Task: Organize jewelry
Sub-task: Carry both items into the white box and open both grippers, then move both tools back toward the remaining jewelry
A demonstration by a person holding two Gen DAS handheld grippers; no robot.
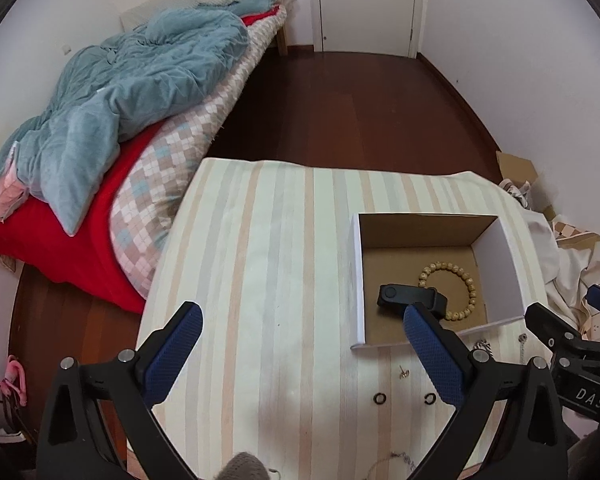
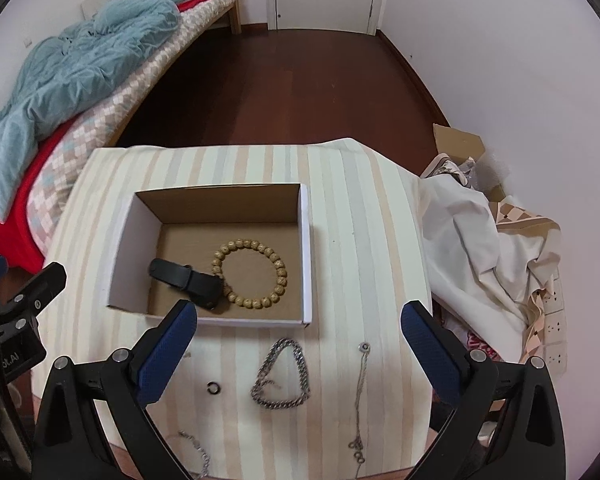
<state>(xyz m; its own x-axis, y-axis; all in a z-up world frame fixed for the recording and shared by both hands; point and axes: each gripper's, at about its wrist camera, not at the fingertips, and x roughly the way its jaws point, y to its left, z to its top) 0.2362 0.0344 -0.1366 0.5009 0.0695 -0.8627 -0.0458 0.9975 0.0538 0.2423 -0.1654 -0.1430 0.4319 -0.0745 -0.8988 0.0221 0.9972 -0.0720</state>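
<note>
**Both claws hovering wide open, half the jewelry sitting loose**

The cardboard box (image 2: 306, 240) is sitting on the striped table (image 2: 360, 216), holding a beaded bracelet (image 2: 252, 274) and a black band (image 2: 184, 276) that are touching each other. The left claw (image 1: 302, 356) and right claw (image 2: 300, 354) are both hanging spread apart, gripping nothing. Just in front of the box, a chunky silver chain (image 2: 282, 376), a thin chain (image 2: 360, 392) and a small black ring (image 2: 213, 387) are lying on the cloth.

left wrist: high, looks forward-down | right wrist: likewise | shared: box (image 1: 436, 280) (image 2: 220, 256)
</note>
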